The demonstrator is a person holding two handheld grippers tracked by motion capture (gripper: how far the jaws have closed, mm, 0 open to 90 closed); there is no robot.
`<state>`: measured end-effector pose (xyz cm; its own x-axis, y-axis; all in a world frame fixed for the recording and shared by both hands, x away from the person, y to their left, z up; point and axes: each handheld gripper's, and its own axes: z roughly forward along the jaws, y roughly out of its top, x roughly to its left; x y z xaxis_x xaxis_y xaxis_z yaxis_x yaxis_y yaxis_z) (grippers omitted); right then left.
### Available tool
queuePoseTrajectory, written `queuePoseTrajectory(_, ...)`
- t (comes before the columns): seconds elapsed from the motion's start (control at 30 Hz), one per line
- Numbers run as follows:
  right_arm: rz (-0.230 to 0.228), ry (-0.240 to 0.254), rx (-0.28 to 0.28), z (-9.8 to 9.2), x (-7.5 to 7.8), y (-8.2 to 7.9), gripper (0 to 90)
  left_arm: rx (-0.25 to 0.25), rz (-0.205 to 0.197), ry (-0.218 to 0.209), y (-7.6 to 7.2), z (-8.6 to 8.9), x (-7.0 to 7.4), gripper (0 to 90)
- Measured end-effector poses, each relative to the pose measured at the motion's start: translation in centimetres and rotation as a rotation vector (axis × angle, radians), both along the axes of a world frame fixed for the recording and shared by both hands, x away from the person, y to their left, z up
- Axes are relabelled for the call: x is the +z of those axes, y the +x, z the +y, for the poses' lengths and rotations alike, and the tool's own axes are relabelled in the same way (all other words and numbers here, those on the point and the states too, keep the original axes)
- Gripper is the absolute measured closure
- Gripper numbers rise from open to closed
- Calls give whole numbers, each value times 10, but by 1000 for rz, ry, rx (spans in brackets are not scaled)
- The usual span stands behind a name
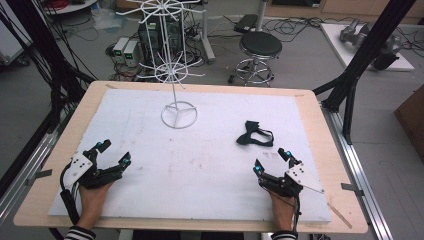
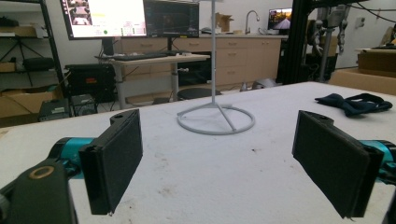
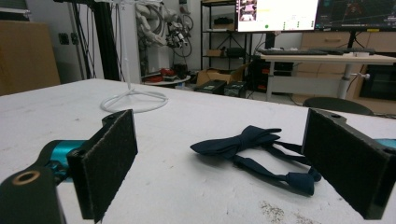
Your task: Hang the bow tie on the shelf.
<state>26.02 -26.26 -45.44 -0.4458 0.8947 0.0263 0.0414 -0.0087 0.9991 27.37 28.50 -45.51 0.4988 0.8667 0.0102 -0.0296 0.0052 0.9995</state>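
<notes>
Bow tie lies loose on the worktop, just ahead of your right gripper. Both grippers' fingers stand wide apart and empty, your left gripper well off from the tie, ready to reach.

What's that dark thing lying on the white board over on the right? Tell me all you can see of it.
It is a bow tie of dark navy cloth, pinched at the middle by a knot, with a thin strap of the same cloth looping out behind it. It lies flat and slack on the white mat, right of the white wire stand and apart from it. Nothing touches it; the right tool rests just short of it, jaws wide open and empty.
</notes>
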Motion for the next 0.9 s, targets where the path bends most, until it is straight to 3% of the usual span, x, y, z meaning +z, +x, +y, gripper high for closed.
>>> queuePoseTrajectory(0.33, -6, -3, -17, 0, 0, 1, 95, 1, 3, 1, 1, 0, 0, 166)
queuePoseTrajectory(0.63, 20, -3, -45, 1, 1, 2, 96, 6, 4, 1, 1, 0, 0, 166)
queuePoseTrajectory(0.9, 57, -58, -54, 7, 3, 6, 96, 10, 3, 11, 0, -1, 0, 167)
